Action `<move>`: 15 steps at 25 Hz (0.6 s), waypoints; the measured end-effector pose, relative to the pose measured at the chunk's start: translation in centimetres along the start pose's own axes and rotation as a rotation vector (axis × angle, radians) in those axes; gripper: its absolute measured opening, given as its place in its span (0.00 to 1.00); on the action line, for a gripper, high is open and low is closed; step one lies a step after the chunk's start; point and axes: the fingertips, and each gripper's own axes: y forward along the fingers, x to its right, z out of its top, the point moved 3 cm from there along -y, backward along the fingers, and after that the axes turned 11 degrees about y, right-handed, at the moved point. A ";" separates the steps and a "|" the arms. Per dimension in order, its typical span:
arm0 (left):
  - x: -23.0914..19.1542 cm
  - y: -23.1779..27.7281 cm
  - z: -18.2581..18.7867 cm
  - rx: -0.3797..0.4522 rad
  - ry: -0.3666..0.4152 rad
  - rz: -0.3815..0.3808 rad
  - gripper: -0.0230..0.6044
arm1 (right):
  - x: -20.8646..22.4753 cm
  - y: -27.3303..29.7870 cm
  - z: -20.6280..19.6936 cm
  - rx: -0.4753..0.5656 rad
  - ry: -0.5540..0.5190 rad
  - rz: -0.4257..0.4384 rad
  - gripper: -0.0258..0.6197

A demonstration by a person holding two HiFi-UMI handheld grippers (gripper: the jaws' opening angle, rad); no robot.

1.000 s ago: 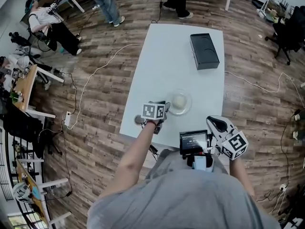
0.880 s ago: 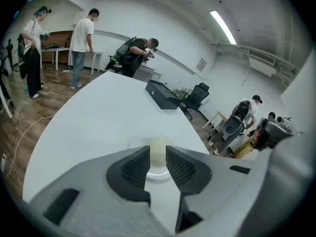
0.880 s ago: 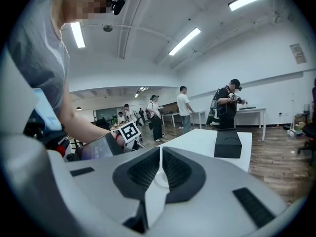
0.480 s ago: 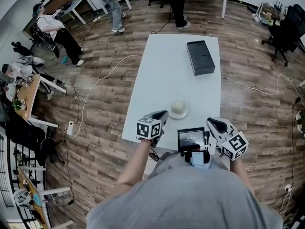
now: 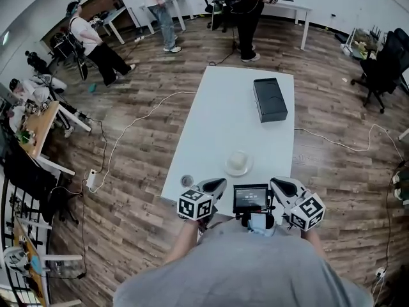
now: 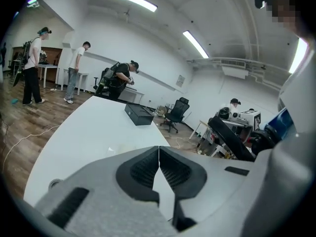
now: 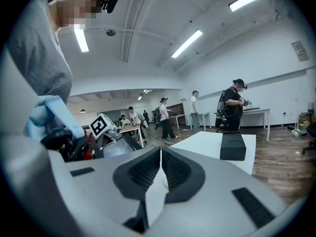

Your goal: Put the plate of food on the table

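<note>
Sitting flat on the white table [image 5: 220,107], the plate [image 5: 229,169] holds one pale, rounded mound of food [image 5: 238,160] at its middle. The plate is round, so you get no long axis and no pointing direction from it. It looks shallow, with a pale rim. It rests near the table edge closest to you, just ahead of your two grippers and touching neither. A closed black box [image 5: 270,99] lies farther up the table. Your left gripper [image 5: 214,185] and right gripper [image 5: 279,185] both have their jaws pressed together on nothing.
</note>
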 end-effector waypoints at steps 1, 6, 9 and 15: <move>0.1 -0.1 0.1 0.020 -0.011 -0.001 0.07 | -0.1 0.1 0.1 0.001 -0.002 0.001 0.09; 0.5 0.0 0.1 0.034 -0.011 -0.009 0.07 | -0.3 0.1 0.2 -0.013 -0.010 0.002 0.09; 0.3 0.1 0.2 0.022 -0.001 -0.013 0.07 | -0.2 0.5 0.6 -0.024 -0.012 -0.005 0.09; 0.9 0.8 0.1 0.033 -0.018 -0.050 0.07 | 0.1 0.3 0.5 -0.027 -0.018 -0.023 0.09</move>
